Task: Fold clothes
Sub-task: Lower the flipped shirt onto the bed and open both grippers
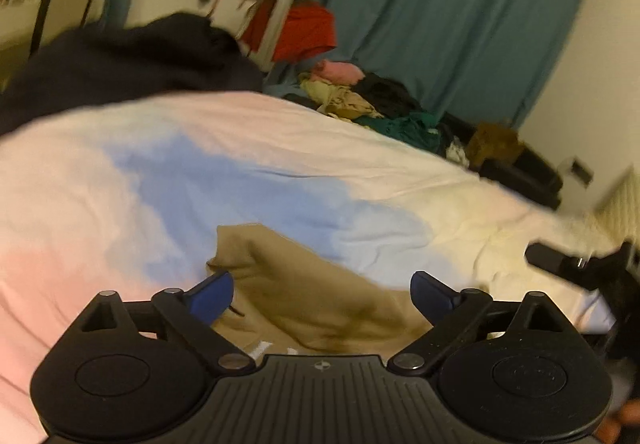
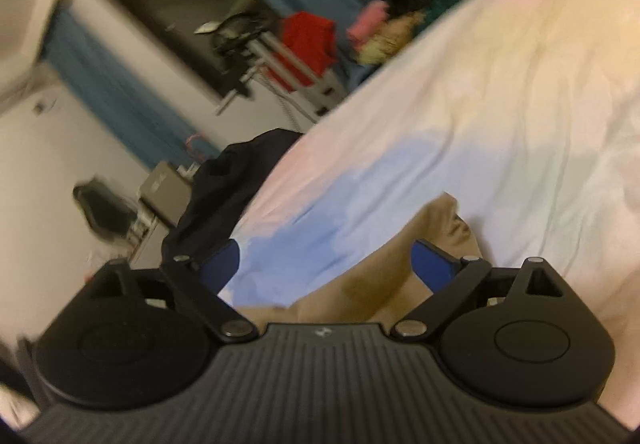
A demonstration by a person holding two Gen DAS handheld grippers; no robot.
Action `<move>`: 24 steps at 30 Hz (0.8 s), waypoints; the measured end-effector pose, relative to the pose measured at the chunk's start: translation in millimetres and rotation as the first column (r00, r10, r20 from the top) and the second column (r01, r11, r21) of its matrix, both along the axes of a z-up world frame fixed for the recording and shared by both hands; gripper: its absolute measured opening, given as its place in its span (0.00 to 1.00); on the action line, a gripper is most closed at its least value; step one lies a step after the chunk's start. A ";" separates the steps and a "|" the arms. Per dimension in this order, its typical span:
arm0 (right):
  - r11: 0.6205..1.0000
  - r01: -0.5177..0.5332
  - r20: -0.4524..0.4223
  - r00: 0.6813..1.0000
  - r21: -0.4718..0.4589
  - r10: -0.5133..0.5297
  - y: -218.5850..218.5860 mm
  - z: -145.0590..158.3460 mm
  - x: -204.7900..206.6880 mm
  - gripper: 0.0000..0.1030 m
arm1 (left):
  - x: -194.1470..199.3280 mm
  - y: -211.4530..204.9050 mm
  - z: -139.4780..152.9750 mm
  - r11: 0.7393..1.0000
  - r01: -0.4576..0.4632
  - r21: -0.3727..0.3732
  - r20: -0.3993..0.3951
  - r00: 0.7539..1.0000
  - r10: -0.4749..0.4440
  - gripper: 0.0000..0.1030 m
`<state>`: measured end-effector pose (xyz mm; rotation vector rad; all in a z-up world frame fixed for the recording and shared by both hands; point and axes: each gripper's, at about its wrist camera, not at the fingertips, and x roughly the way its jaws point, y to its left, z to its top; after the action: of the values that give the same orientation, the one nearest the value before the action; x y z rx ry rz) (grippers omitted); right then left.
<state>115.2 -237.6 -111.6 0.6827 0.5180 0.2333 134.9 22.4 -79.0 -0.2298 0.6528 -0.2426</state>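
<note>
Soft, creased tan garment (image 1: 320,296) on smooth pastel bedsheet (image 1: 280,148).

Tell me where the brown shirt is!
The brown shirt lies on the pastel bedsheet, near its front edge, right under the open left tongs. The right tongs hover open beside it.

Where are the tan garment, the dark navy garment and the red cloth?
tan garment (image 1: 320,296): left wrist view, middle of its flat part between the open fingers.
dark navy garment (image 1: 132,64): left wrist view, centre of the heap.
red cloth (image 1: 306,30): left wrist view, middle of the draped fabric.
</note>
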 end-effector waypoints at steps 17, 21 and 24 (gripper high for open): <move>0.939 -0.096 -0.168 0.985 -0.331 0.041 38.2 -43.9 30.3 0.41 | 13.8 -16.8 -51.6 0.972 0.027 0.233 -0.083 0.997 -0.008 0.95; 0.949 -0.054 -0.125 0.992 -0.310 0.016 35.4 -23.5 -6.9 0.42 | -13.5 -13.5 -36.7 0.974 0.052 0.220 -0.065 0.997 -0.039 0.95; 0.945 -0.037 -0.095 0.995 -0.326 0.007 34.8 -8.1 -33.7 0.42 | -35.9 -8.7 -21.6 0.978 0.058 0.200 -0.044 0.998 -0.051 0.95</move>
<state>81.5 -202.8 -119.7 0.3639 0.6364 0.1317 99.0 13.7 -100.6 -0.0219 0.7179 -0.2232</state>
